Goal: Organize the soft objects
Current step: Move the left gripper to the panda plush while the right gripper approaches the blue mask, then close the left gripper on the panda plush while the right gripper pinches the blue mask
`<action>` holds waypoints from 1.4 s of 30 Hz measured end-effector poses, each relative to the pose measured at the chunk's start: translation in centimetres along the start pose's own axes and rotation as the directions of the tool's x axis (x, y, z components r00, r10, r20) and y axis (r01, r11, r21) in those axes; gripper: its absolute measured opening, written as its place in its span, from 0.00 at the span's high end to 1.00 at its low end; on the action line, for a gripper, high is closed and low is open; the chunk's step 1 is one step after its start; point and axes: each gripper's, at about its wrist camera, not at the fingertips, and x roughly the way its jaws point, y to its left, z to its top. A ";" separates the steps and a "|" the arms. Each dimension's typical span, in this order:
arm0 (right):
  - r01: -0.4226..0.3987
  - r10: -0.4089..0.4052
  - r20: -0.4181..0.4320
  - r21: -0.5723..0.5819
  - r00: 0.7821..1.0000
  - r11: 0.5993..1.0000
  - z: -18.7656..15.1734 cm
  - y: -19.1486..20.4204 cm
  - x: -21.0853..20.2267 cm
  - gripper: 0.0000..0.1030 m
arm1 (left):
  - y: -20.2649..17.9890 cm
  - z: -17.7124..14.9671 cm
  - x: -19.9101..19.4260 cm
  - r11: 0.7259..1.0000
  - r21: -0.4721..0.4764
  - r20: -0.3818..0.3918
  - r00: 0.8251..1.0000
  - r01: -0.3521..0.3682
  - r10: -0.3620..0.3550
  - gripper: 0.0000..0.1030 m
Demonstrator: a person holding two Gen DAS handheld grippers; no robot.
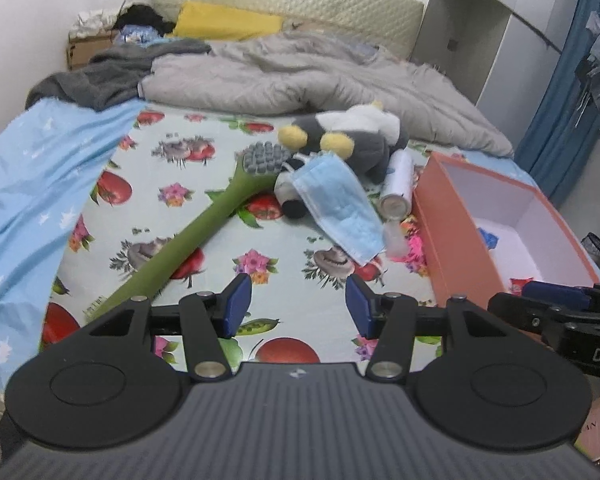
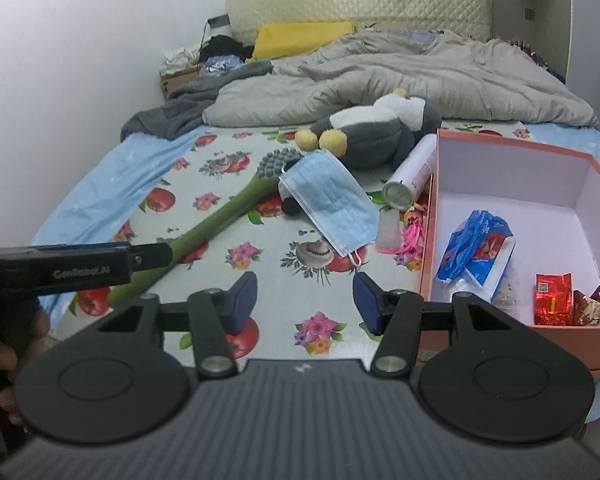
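The left gripper [image 1: 299, 304] is hovering low over the fruit-print sheet [image 1: 204, 216], its blue pads [image 1: 237, 305] standing wide apart with nothing between them. The right gripper [image 2: 305, 302] is hanging beside it in the same way, jaws spread wide and empty, just next to the near corner of the box [image 2: 426, 264].

Just ahead of both, a blue mask [image 2: 330, 204] is lying on the sheet, its upper edge resting against a small black-and-white toy [image 1: 290, 196] that is mostly hidden under it. Behind the mask a grey plush [image 2: 374, 132] with yellow feet is sprawling on its side, touching the rumpled grey duvet [image 2: 400, 80]. A green massager [image 1: 204, 228] is stretching diagonally across the sheet, its knobbed grey head close to the mask. A white can [image 2: 410, 180] is lying between the plush and the box wall, and a pink hair tie [image 2: 410, 236] is sitting just beside that wall.

Inside the box a blue packet [image 2: 476, 248] and a red packet [image 2: 554, 300] are lying on the white floor
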 end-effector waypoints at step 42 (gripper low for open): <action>0.153 -0.157 -0.178 -0.035 0.972 0.988 1.9 -2.2 27.3 0.54 | 4.8 7.6 30.8 0.983 -0.129 -0.107 0.983 0.134 -0.148 0.61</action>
